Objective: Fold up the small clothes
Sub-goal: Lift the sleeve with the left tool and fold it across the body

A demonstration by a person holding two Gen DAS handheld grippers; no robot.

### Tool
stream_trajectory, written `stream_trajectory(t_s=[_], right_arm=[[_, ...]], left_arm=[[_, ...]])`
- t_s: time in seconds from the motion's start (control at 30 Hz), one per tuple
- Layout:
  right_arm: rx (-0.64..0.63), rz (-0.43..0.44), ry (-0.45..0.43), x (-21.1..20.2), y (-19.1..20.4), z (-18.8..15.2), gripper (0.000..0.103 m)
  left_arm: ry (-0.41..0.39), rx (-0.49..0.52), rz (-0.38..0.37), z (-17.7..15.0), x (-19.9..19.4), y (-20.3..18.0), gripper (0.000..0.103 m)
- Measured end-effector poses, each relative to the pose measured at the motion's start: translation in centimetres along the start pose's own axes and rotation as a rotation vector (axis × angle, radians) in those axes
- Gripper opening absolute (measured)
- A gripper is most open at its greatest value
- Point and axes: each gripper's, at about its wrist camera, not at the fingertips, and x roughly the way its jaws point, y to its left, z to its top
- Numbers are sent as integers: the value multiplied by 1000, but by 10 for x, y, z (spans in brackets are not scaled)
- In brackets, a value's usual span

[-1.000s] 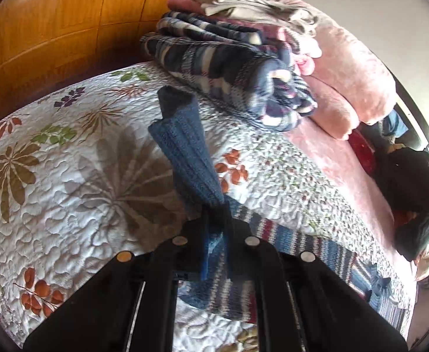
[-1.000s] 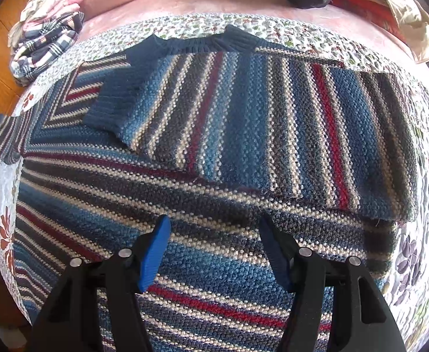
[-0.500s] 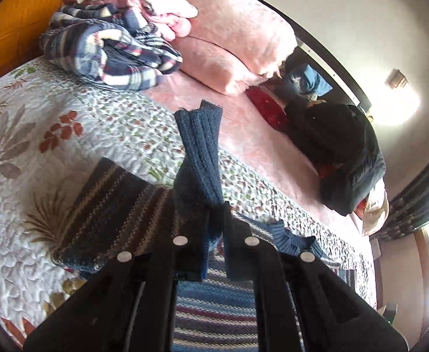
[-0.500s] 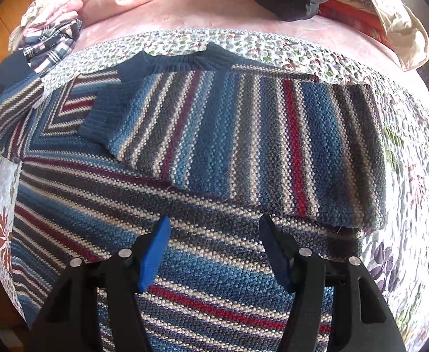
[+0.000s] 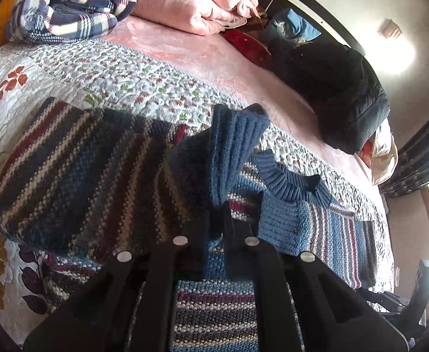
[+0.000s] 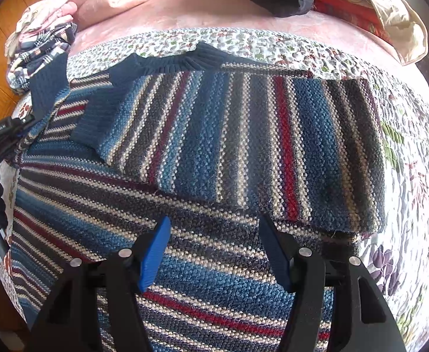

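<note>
- Lying across the floral quilt (image 6: 405, 135) on the bed is the striped sweater (image 6: 214, 205), one sleeve already folded over its chest.
- The left gripper (image 5: 216, 228) pinches the other sleeve's blue cuff (image 5: 232, 143), lifted above the body.
- The right gripper (image 6: 214, 249) hangs over the sweater, jaws spread, holding nothing.

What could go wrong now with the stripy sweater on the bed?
The left gripper pinches only the blue cuff of one sleeve, so the knit might slip out or stretch. The other sleeve is already folded across the sweater; dragging this one over could rumple it.
</note>
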Motion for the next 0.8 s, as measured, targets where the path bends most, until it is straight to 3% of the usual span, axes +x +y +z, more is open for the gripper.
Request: stream_trajectory(t_s=[0.2,0.3,0.47,0.53,0.63,0.8], right_arm=[[5,10,7,3,2,1,63],[1,14,9,4,5,4,63],[0,46,9,3,13,11,63],[-4,65,5,1,19,16,63],[-1,102,2,1,30,26,63],[-15,154,4,3,56,44,63]], left_arm=[[83,20,12,-18,16,7,7],[106,45,-22,-25,8,9,10],[55,58,-91,-25,-37,21,13],[6,53,-63,-14,-53,32,13],[-32,69,53,6,-61,50,13],[99,71,164,20,-28,81,13]])
